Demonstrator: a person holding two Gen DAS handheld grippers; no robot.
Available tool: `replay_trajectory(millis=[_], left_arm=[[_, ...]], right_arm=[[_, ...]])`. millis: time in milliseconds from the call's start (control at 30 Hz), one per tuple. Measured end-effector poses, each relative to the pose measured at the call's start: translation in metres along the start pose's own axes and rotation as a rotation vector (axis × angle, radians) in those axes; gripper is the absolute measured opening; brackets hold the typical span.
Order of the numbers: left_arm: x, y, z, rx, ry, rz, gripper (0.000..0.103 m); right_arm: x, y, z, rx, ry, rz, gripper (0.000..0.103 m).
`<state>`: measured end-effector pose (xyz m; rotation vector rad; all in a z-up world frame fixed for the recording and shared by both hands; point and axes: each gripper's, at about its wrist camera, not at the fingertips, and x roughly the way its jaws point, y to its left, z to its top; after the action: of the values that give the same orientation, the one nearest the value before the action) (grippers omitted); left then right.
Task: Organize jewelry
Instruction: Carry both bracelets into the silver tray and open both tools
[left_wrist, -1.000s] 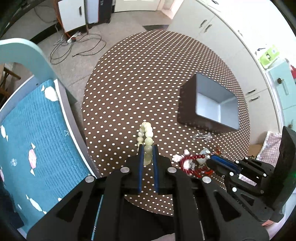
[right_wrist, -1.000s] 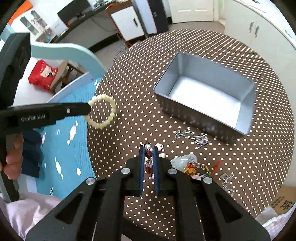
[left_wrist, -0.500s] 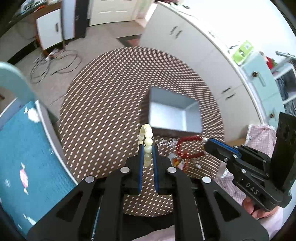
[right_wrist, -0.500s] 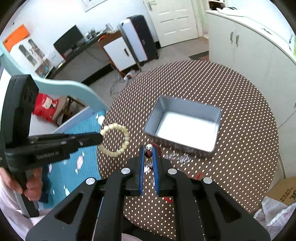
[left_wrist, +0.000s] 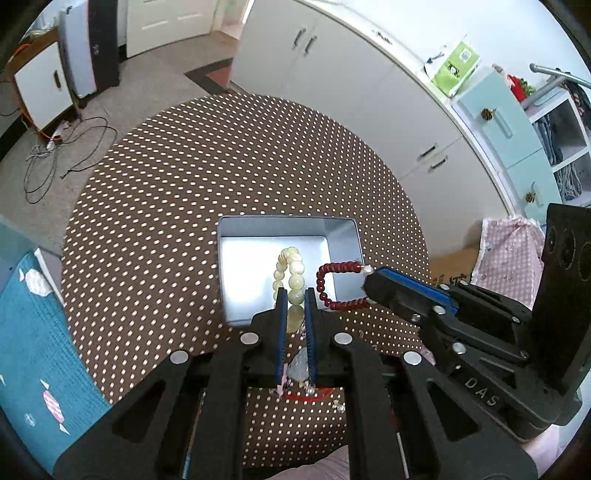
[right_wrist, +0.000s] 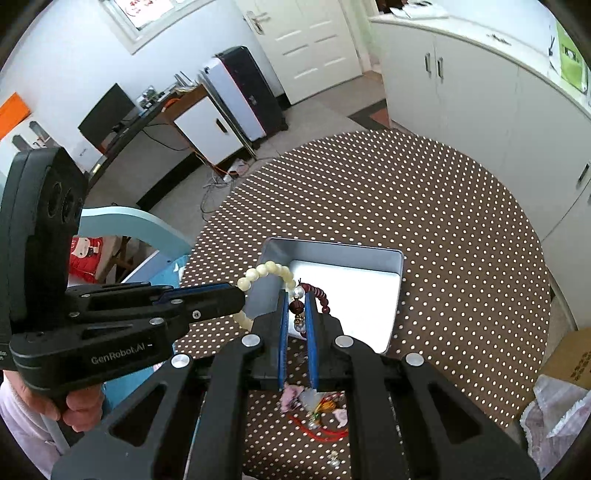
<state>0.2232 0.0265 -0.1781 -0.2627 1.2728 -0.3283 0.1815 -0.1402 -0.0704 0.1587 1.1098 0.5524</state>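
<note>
1. Fingers of the left gripper (left_wrist: 295, 295) are clamped on a cream bead bracelet (left_wrist: 289, 266), hanging above the open grey tin (left_wrist: 236, 229) at frame centre.
2. Right gripper (right_wrist: 298, 299) pinches a dark red bead bracelet (left_wrist: 334, 284) (over the tin's right side).
3. Loose jewelry (right_wrist: 317, 404) lies on the dotted table (left_wrist: 221, 155), lower centre.

White cabinets (left_wrist: 332, 70), a tangle of cables (left_wrist: 55, 155) on the floor, a black monitor (right_wrist: 107, 110).
</note>
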Motion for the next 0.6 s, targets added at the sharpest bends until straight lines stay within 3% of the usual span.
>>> replay_trajectory(millis=[433, 600], left_arm=[[0.076, 0.002, 0.029, 0.032, 0.143, 0.027, 0.009], [0.091, -0.008, 0.035, 0.070, 0.170, 0.073, 0.009]], right_arm=[[0.042, -0.022, 0.013, 0.025, 0.124, -0.007, 0.011], [0.047, -0.030, 0.016, 0.067, 0.148, 0.036, 0.015]])
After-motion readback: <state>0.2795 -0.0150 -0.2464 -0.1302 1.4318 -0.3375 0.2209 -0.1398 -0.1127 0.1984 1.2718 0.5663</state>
